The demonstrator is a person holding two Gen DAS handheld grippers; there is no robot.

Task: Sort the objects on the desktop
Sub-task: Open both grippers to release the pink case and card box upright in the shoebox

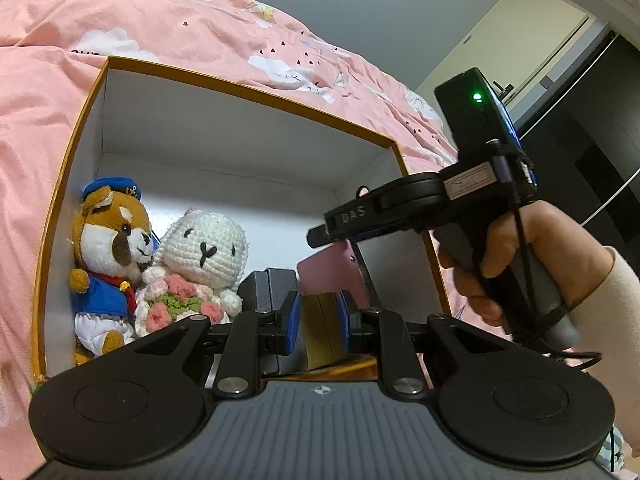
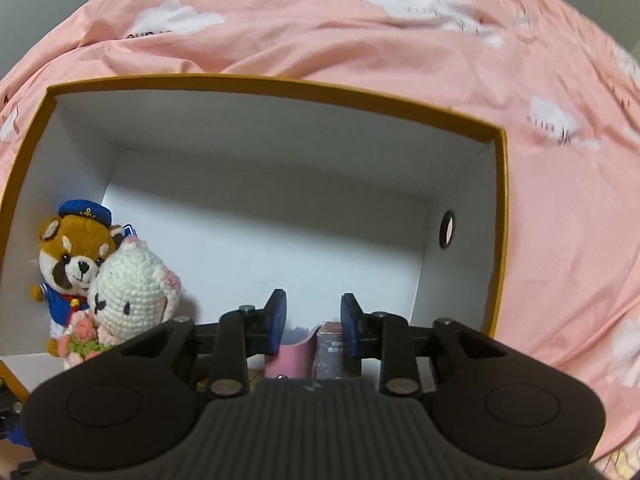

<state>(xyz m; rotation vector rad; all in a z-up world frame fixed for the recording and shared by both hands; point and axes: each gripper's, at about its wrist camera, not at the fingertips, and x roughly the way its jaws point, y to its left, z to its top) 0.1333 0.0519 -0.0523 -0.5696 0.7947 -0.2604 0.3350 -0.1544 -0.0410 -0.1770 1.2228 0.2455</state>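
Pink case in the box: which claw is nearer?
Right. The right claw has the pink case between its fingers. The left claw sits just short of it, clamped on a gold box.

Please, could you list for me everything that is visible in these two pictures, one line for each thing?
Orange-rimmed cardboard box: one, white inside, open on the bedcover.
Plush red panda in sailor cap: one, brown, white and blue, box's left corner.
Crocheted bunny with bouquet: one, white and pink, touching the panda.
Olive-gold block: one, gripped by the left tool.
Dark grey case: one, behind that block.
Pink flat item: one, under the right tool's tip.
Dark printed carton: one, beside the pink item.
Cloud-patterned bedcover: one, pink, around the box.
Left tool: black, blue pads.
Right tool: same.
Hand: one, cream sleeve, holding the right tool.
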